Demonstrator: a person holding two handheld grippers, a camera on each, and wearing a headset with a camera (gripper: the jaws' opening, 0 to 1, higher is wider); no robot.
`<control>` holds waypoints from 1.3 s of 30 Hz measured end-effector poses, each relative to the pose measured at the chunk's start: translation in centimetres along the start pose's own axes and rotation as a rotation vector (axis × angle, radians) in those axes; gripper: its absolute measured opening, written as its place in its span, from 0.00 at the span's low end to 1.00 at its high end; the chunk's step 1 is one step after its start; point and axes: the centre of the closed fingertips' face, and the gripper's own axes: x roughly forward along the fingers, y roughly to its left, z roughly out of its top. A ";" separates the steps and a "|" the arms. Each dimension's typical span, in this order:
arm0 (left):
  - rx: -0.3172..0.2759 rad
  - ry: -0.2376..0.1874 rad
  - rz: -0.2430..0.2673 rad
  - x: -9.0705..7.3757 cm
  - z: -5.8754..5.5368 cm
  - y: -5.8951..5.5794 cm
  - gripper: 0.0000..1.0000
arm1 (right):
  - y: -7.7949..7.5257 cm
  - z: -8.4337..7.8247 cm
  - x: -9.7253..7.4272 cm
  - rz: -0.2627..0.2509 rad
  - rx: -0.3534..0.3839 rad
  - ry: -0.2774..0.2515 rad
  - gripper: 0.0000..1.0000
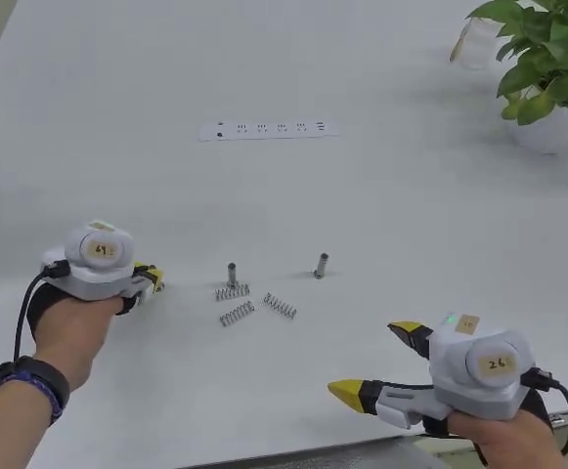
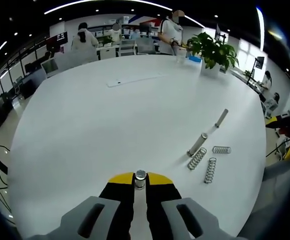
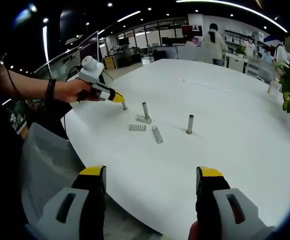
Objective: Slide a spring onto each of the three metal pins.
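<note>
Right gripper (image 1: 373,360) sits lowest, at the near right edge of the table (image 1: 411,195). Jaws wide apart, nothing between them; its own view has the yellow tips spread over bare tabletop.

Left gripper (image 1: 154,281) is farther in, on the left side, in a hand with a dark wristband (image 1: 31,379). Jaws are closed on the held pin (image 2: 140,176), which stands upright between the yellow tips in the left gripper view. The right gripper view shows that pin pointing down from the tips toward the table; contact with the surface cannot be told.

Mid-table, three loose springs lie flat and bare:
- front spring (image 1: 237,313), nearest
- right spring (image 1: 280,306), just beside it, apart
- back spring (image 1: 232,292), lying at the foot of the left pin (image 1: 232,275); touching or not, unclear

Left pin stands upright with no spring on it. Right pin (image 1: 321,265) also stands upright and bare, well apart from the springs.

Beyond them, a white power strip (image 1: 269,129) lies flat. At the far right corner are a potted plant (image 1: 543,59) and a clear cup (image 1: 477,41) beside it.
</note>
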 end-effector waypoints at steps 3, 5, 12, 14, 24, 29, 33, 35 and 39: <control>0.000 0.012 -0.004 0.1 -0.3 -0.1 0.01 | 0.1 0.0 0.0 0.003 -0.002 0.001 0.73; 0.001 0.019 -0.003 0.2 -0.5 -0.1 0.03 | 0.1 -0.1 0.0 0.003 -0.002 0.002 0.73; -0.041 0.045 -0.018 0.5 -1.2 -0.4 0.16 | -0.1 -0.1 -0.2 -0.004 0.007 -0.004 0.73; -0.037 0.048 -0.017 0.4 -1.4 -0.4 0.15 | -0.2 -0.2 -0.2 -0.005 0.011 -0.004 0.73; -0.069 0.062 -0.033 -0.1 -2.6 -0.7 0.25 | 0.1 -0.2 0.1 0.004 0.003 0.001 0.73; -0.073 0.071 -0.037 -0.6 -3.3 -0.9 0.28 | 0.4 0.0 0.2 0.011 -0.005 0.000 0.73; -0.079 0.072 -0.034 -1.2 -3.9 -1.0 0.28 | 0.7 -0.1 0.4 0.019 -0.015 0.004 0.73; -0.078 0.079 -0.030 -1.5 -4.3 -1.1 0.28 | 0.9 0.0 0.5 0.023 -0.015 0.001 0.73; -0.070 0.083 -0.032 -2.2 -5.3 -1.5 0.29 | 1.3 0.1 0.8 0.032 -0.019 0.002 0.73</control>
